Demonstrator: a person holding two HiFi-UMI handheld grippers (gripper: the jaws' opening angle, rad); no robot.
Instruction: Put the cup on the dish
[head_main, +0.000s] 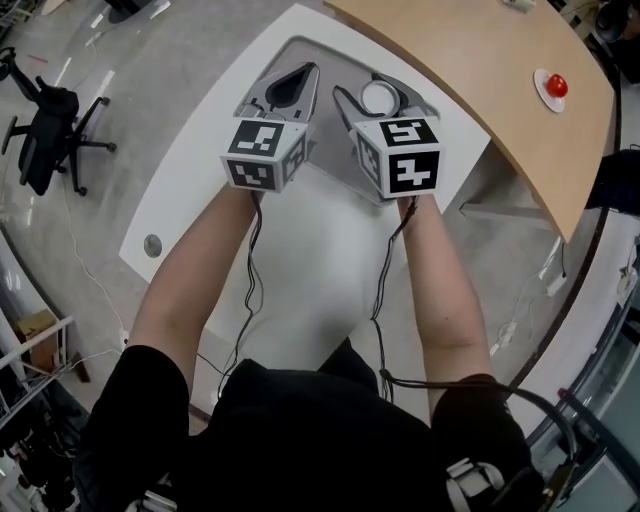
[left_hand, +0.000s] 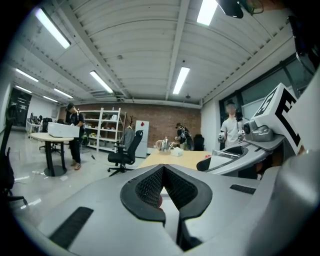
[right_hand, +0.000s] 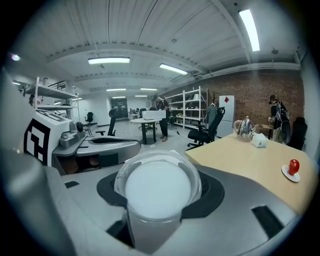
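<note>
My right gripper (head_main: 384, 88) is shut on a translucent white cup (head_main: 379, 98), held upright over the white table (head_main: 330, 250). In the right gripper view the cup (right_hand: 157, 190) fills the space between the jaws of the right gripper (right_hand: 158, 167). The white dish (head_main: 545, 92) lies far off to the right on the wooden table (head_main: 470, 55), with a small red object (head_main: 557, 85) on it. The right gripper view shows the dish (right_hand: 288, 174) at the right edge. My left gripper (head_main: 298, 75) is beside the right one, jaws shut with nothing in them, as the left gripper (left_hand: 163, 171) shows in its own view.
A black office chair (head_main: 50, 125) stands on the floor at the left. A metal kettle (right_hand: 243, 127) and a small white box (right_hand: 258, 140) sit at the wooden table's far end. Several people, shelves and desks are in the room's background.
</note>
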